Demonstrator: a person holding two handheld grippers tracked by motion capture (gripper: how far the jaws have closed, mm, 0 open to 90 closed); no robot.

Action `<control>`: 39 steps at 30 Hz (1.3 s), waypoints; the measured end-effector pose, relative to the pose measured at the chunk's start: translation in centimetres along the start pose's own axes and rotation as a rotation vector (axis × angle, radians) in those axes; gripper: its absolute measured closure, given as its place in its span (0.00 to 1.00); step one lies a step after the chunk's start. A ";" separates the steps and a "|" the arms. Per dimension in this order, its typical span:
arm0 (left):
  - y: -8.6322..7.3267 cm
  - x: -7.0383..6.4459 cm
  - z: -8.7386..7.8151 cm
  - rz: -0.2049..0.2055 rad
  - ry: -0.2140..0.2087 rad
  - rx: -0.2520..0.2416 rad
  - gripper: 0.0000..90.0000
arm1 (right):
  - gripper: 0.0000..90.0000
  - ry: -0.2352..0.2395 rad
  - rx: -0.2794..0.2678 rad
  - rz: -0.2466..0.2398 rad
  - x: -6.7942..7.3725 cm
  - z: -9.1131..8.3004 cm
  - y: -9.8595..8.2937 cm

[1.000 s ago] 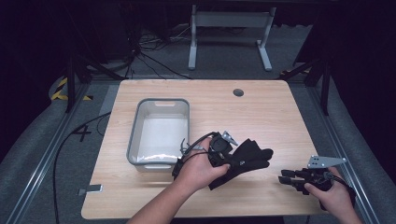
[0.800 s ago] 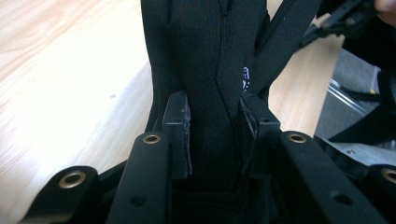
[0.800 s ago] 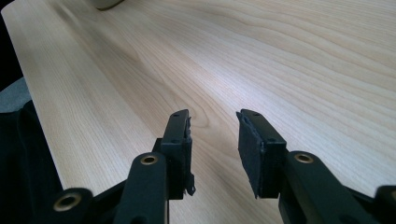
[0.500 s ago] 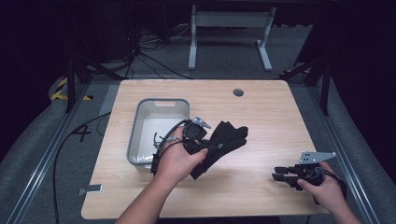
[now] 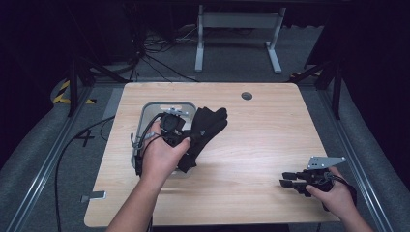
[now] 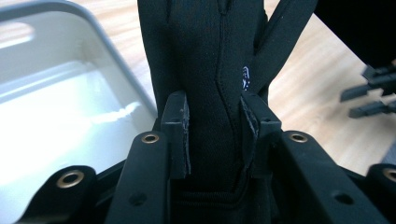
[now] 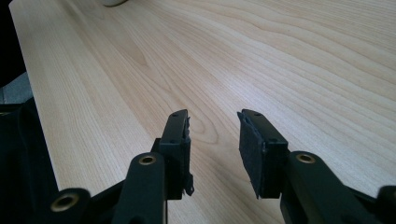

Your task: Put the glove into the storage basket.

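Carrying the black glove (image 5: 205, 130) clamped in my left tool (image 6: 215, 128) at the grey bin's (image 5: 145, 113) rim, I risk snagging it there; my right tool (image 7: 214, 140) rests released on the worktop (image 5: 270, 125).

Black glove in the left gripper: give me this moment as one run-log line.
left gripper: shut on black glove | glove: held over grey bin edge | right gripper: open, low over table

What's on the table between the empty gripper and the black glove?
Nothing: bare wood separates the right gripper from the black glove, seen in the high view.
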State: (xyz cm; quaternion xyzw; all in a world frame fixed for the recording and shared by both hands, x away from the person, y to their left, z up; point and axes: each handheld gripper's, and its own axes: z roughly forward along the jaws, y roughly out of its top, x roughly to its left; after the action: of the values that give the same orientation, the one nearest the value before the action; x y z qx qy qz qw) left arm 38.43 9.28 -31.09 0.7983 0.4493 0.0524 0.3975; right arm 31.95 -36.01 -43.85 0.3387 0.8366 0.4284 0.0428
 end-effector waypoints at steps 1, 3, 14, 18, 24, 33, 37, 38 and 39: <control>0.1 0.2 -0.2 -0.007 0.011 -0.006 0.74 | 0.71 0.000 0.000 0.002 0.0 0.0 0.0; 0.1 0.7 -0.6 -0.024 0.033 -0.021 0.74 | 0.71 -0.001 -0.001 0.004 0.0 -0.1 -0.1; -0.2 4.5 -1.0 -0.162 0.159 -0.040 0.74 | 0.70 -0.007 0.002 0.011 0.2 -0.1 -0.3; -0.4 5.8 -0.2 -0.205 0.183 -0.029 0.74 | 0.70 -0.006 0.003 0.009 0.2 -0.1 -0.3; -0.5 6.8 1.2 -0.254 0.235 -0.015 0.73 | 0.70 -0.005 0.005 0.008 0.3 0.0 -0.3; -0.9 7.9 3.2 -0.298 0.251 0.027 0.73 | 0.69 -0.005 0.003 0.011 0.3 0.0 -0.4; -1.3 8.6 4.1 -0.328 0.262 0.050 0.73 | 0.69 -0.004 0.001 0.011 0.3 0.0 -0.4; -1.4 8.8 4.2 -0.337 0.260 0.054 0.72 | 0.69 -0.003 0.000 0.011 0.3 0.0 -0.4; -1.6 8.9 4.4 -0.349 0.261 0.061 0.72 | 0.69 -0.003 0.000 0.012 0.3 -0.1 -0.4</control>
State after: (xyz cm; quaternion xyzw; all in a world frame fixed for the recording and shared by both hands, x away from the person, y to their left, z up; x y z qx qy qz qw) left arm 44.56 13.94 -37.57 0.7065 0.6298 0.0719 0.3147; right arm 31.49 -36.02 -44.03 0.3441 0.8346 0.4282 0.0414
